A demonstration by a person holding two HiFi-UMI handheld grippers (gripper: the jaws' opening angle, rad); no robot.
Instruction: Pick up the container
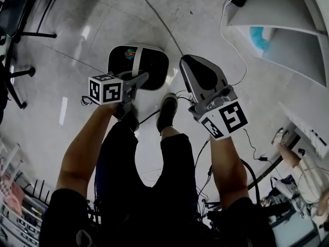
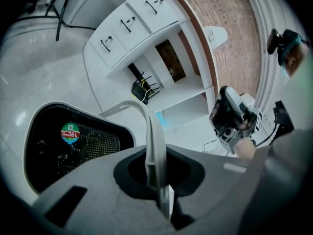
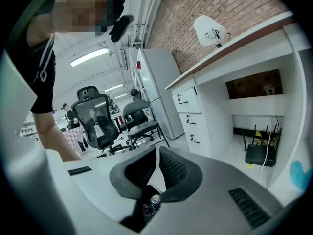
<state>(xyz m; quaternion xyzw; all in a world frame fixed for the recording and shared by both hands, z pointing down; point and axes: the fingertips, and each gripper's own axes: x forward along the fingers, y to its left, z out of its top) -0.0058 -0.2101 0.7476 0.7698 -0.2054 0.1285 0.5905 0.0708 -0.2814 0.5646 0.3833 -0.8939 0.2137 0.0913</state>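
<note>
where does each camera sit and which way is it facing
Head view: on the person's head, facing steeply down; shows forearms, legs, left claw, right claw, white-rimmed black container.
Left gripper view: on the left claw, looking along jaws shut on the container's pale curved handle toward a white drawer cabinet; the right claw shows.
Right gripper view: on the right claw, shut, empty, facing black office chairs; a bare arm shows.
Shared: both gripper views show the cabinet.
</note>
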